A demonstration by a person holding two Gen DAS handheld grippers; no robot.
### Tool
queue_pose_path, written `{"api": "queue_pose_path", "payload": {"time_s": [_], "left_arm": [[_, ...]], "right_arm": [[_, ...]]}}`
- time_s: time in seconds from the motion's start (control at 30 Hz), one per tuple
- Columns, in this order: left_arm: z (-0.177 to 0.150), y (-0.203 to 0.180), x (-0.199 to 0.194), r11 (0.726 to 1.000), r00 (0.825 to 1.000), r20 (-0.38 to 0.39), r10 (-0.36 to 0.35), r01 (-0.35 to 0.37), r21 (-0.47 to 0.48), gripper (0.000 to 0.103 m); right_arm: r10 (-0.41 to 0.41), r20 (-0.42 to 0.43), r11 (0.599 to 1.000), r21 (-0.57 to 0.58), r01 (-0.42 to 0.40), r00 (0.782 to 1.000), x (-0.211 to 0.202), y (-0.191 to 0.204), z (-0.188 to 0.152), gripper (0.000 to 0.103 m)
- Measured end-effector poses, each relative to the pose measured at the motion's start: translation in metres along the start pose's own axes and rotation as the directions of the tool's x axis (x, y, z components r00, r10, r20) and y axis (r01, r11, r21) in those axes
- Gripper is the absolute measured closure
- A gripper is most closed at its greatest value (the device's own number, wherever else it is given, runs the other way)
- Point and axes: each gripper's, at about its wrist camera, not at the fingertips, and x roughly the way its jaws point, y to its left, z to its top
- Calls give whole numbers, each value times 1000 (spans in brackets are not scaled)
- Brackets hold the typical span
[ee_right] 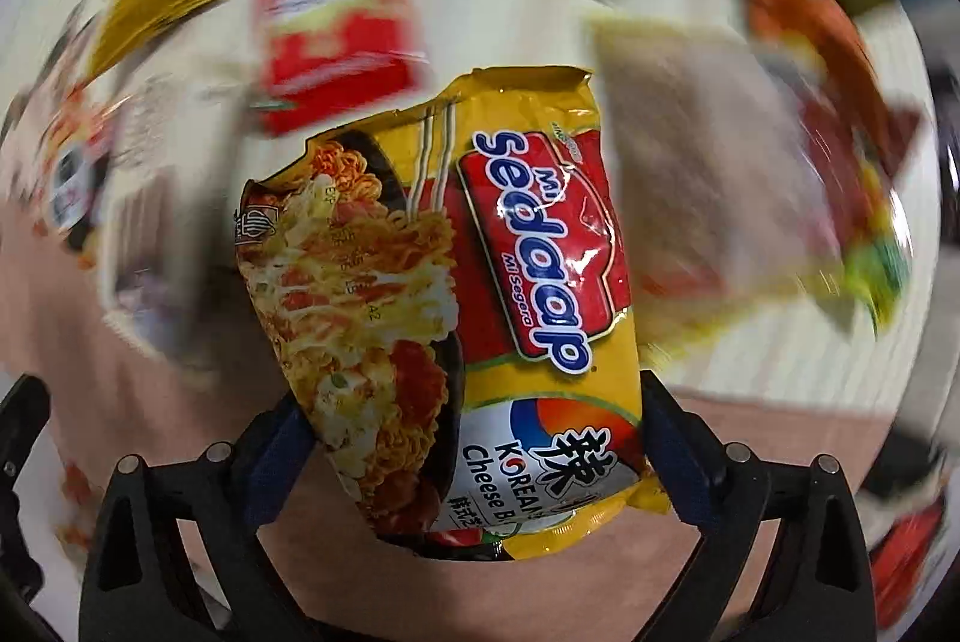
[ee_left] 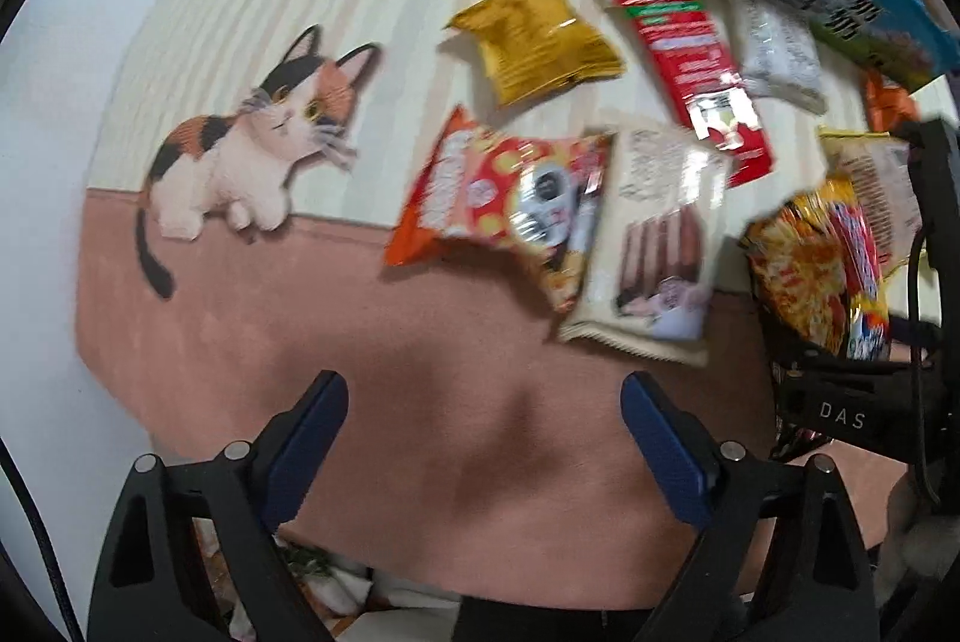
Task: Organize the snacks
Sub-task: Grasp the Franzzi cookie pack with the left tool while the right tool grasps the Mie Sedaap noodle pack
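Our left tool (ee_left: 483, 438) points down over the mat (ee_left: 420, 342), jaws spread and empty; our right tool (ee_right: 474, 438), also pointing down, grips the noodle packet (ee_right: 480, 282) above the mat.

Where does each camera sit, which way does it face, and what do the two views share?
Left wrist: on the left gripper, facing down at the cat mat and a gold pouch; its open fingers show.
Right wrist: on the right gripper, facing down; its fingers grip the noodle packet.
Shared: noodle packet, red box.
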Motion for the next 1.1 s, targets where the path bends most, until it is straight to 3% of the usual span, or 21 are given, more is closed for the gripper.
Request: {"api": "queue_pose_path", "payload": {"time_s": [0.17,0.3,0.33,0.37,0.43,0.5,0.57,0.73,0.87,1.0,1.1], "left_arm": [[24,-24,0,994,995,12,-103,103,26,10],[48,-48,20,990,992,4,-125,124,68,11],[53,-55,28,990,993,-7,-114,114,81,22],[56,-59,34,990,994,-19,-109,111,92,39],[60,-68,48,985,991,-54,-123,128,112,43],[60,-77,52,986,996,-45,-81,86,144,43],[59,-82,57,984,997,-46,-58,65,168,46],[36,-79,59,987,997,-65,-43,53,154,46],[1,-77,62,984,994,-109,-24,43,171,46],[-12,-78,65,982,995,-95,-11,29,188,45],[-9,-74,75,984,991,-117,-60,78,160,44]], "right_arm": [[94,-60,982,170,-83,994,12,-42,-10,4],[148,-73,964,235,-127,986,21,-57,-4,3],[152,-74,962,239,-130,986,21,-57,-3,3],[152,-78,962,239,-130,985,22,-59,-3,3],[141,-84,964,237,-117,986,20,-62,-2,3],[126,-88,967,233,-102,988,26,-58,5,3],[117,-83,968,233,-94,990,28,-57,9,3],[100,-88,967,243,-76,991,24,-43,-17,6],[152,-130,958,265,-113,980,23,-43,-39,5],[192,-134,947,284,-148,972,26,-45,-46,5],[196,-111,954,252,-163,974,20,-46,-46,4]]}}
